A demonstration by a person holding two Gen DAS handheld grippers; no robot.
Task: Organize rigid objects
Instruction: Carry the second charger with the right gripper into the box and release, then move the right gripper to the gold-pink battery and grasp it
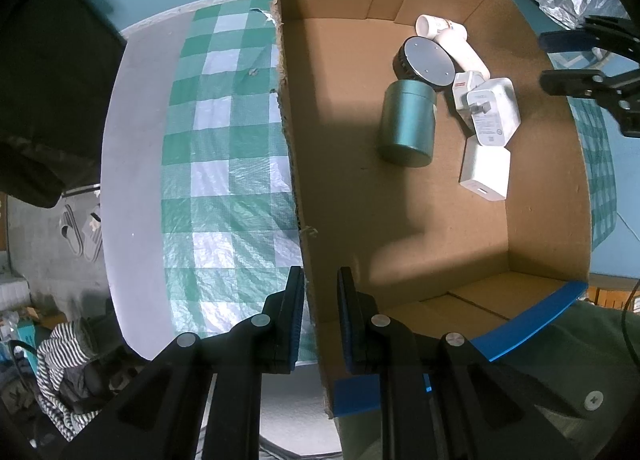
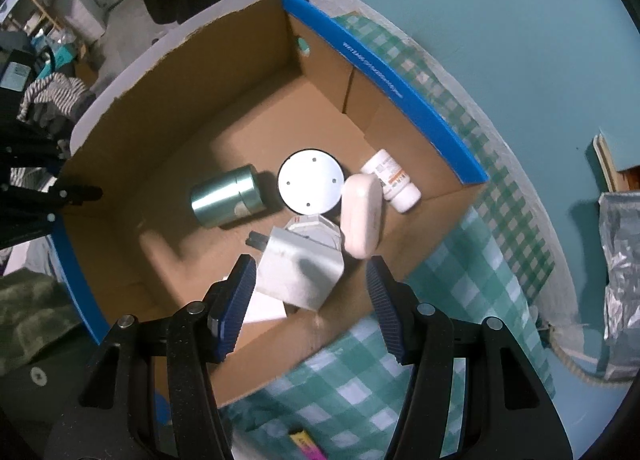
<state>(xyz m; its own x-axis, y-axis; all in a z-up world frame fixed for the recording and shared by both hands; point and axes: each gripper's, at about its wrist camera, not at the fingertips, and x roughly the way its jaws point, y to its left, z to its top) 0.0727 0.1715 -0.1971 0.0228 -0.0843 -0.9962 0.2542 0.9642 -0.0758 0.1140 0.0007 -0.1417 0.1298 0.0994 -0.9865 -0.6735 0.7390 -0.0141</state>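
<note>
I'm looking down into an open cardboard box (image 1: 400, 220) with blue tape along its rims, sitting on a table covered by a green-and-white checked cloth (image 1: 224, 164).

My left tongs (image 1: 320, 292) are pinching the box's torn near-left wall: the cardboard edge runs up between the two pads, which are pressed in on it from either side.

My right tongs (image 2: 310, 292) hang over the right side of the box with the pads spread and nothing between them; the things below sit loose on the box floor.

Everything in the box is gathered toward its far right corner. A teal metal canister (image 1: 408, 124) lies on its side, nearest the middle of the floor. Just beyond it, touching, is a round black disc-shaped object with a flat grey face (image 1: 428, 62). Behind that lies a white pill bottle (image 2: 394, 180) on its side with an orange-marked label. A pale pink oval case (image 2: 362, 216) leans next to the bottle, resting partly on the chargers. A white plug adapter with prongs (image 1: 494, 112) sits on a smaller white plug (image 1: 466, 86), and a plain white charger block (image 1: 484, 168) lies nearer, touching the adapter. The rest of the box floor is bare cardboard.
</note>
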